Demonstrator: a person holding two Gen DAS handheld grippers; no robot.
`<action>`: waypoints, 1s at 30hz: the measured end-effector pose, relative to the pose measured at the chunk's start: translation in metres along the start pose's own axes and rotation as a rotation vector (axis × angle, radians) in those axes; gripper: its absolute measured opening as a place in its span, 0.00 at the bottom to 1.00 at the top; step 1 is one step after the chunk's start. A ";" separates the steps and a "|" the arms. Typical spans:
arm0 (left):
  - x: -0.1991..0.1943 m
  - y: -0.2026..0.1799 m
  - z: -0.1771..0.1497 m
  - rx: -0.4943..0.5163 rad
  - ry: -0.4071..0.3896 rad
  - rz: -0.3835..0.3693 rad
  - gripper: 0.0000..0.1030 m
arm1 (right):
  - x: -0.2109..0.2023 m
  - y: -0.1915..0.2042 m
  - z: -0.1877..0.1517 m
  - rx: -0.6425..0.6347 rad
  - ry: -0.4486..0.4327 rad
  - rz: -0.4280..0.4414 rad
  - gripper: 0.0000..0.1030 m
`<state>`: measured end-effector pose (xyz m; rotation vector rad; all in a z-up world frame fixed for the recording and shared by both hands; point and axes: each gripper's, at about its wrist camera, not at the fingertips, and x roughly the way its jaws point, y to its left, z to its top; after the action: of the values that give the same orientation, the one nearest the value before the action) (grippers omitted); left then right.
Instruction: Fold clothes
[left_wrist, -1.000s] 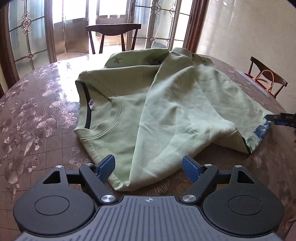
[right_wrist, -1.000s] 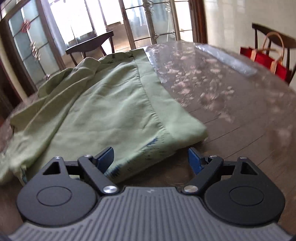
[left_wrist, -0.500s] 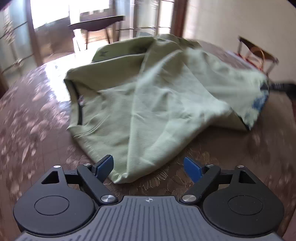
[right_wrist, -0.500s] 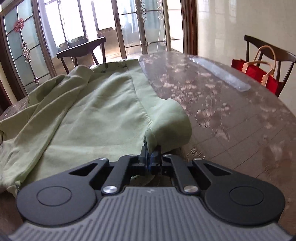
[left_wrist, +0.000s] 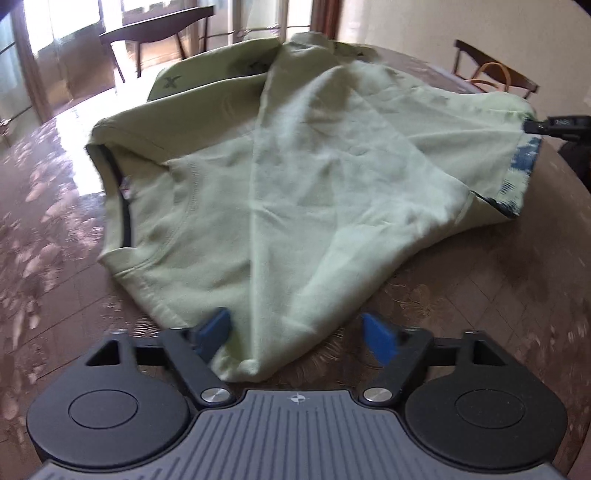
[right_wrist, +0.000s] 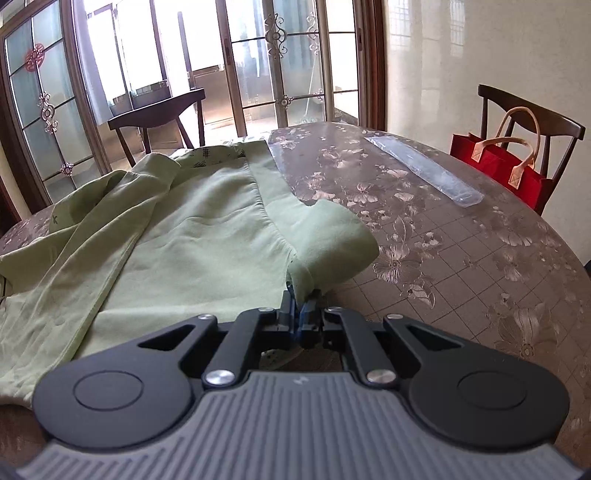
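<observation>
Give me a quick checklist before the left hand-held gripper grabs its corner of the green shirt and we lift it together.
1. Right hand-held gripper clamped on the green shirt hem: ok.
2. Shirt corner between the left hand-held gripper pads: ok.
3. Left grip made: not ok; its jaws are closing, pads not pressing the cloth.
4. Shirt flat: not ok, bunched and creased.
5. Table beside the shirt free: ok; the clear plastic sleeve lies apart.
6. Cloth layers in the right grip: cannot tell.

Round table (right_wrist: 461, 266) with floral cover; clear plastic sleeve (right_wrist: 424, 171) on its far right; red tote bag (right_wrist: 506, 173) on right chair (right_wrist: 532, 114); far chair (right_wrist: 159, 110); glazed doors (right_wrist: 280, 62).
</observation>
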<state>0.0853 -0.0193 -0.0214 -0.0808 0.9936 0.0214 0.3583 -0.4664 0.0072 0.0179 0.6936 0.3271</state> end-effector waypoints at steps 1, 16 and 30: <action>-0.001 0.003 0.002 -0.018 0.007 0.008 0.55 | 0.001 -0.001 0.000 0.002 0.000 0.002 0.05; -0.009 0.014 0.004 -0.055 0.105 -0.085 0.09 | -0.003 -0.005 0.001 0.000 0.041 0.024 0.05; -0.023 0.026 -0.007 -0.057 0.160 -0.116 0.08 | -0.029 -0.010 -0.025 0.018 0.092 0.024 0.05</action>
<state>0.0659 0.0062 -0.0075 -0.1944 1.1473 -0.0640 0.3250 -0.4872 0.0046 0.0286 0.7885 0.3457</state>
